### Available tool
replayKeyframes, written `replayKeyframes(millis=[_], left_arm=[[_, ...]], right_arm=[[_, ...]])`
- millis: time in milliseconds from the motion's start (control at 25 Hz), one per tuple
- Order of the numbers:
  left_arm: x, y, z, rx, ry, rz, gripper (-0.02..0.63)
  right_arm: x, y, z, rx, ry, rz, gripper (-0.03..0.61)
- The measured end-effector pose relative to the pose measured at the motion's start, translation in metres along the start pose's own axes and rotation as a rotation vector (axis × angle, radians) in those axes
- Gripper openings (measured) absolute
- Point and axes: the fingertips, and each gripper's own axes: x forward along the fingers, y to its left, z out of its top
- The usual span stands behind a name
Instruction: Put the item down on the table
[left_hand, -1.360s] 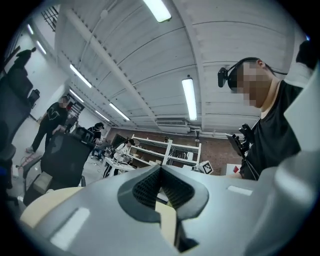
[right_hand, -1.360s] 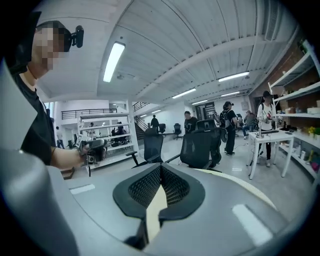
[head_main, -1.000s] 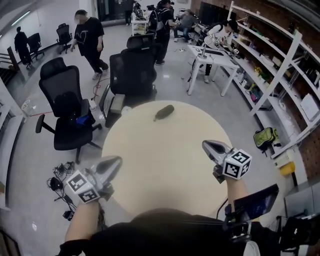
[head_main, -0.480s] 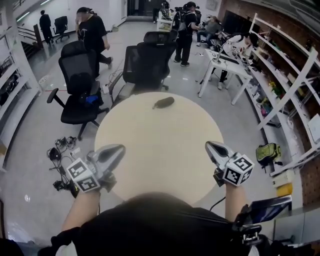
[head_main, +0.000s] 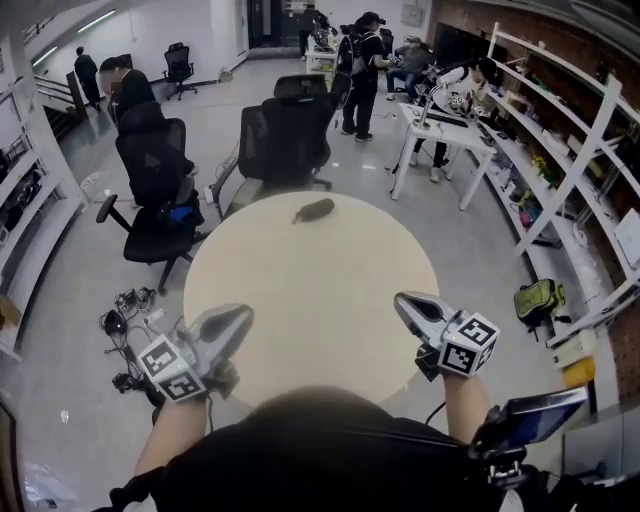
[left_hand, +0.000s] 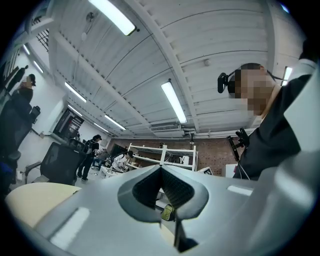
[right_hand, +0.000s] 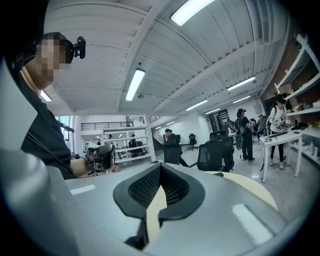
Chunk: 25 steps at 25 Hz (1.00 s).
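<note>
A dark, elongated item (head_main: 314, 210) lies on the far side of the round cream table (head_main: 300, 290), with nothing touching it. My left gripper (head_main: 238, 317) hovers over the table's near left edge, shut and empty. In the left gripper view (left_hand: 161, 168) its jaws meet at the tip. My right gripper (head_main: 402, 301) hangs over the near right edge, also shut with nothing in it. The right gripper view (right_hand: 160, 166) shows its jaws closed, with the tabletop (right_hand: 250, 189) beyond. Both grippers are far from the item.
Black office chairs (head_main: 155, 190) (head_main: 285, 140) stand behind the table. A white desk (head_main: 440, 130) and long shelves (head_main: 570, 150) line the right side. Cables (head_main: 125, 310) lie on the floor at the left, and a green bag (head_main: 537, 297) at the right. Several people stand at the back.
The head view has swung, and both grippers have drifted along the table's near edge, still shut. The item lies where it lay. A person in black has walked away toward the back left.
</note>
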Motion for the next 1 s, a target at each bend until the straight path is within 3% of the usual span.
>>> replayKeyframes(millis=[280,560,1000], left_arm=[[-0.02,0.02,0.015,0.015,-0.003,-0.034,0.0],[-0.038,0.04,0.02,-0.007,-0.008,-0.022,0.0],[-0.034,0.038,0.015,-0.013,0.002,-0.045,0.0]], right_arm=[[0.024,0.018,-0.004,-0.021,-0.013,-0.041,0.012],[0.051,0.038,0.001,-0.068,0.005,-0.027,0.012],[0.046,0.03,-0.004,-0.037,0.0,-0.044,0.012]])
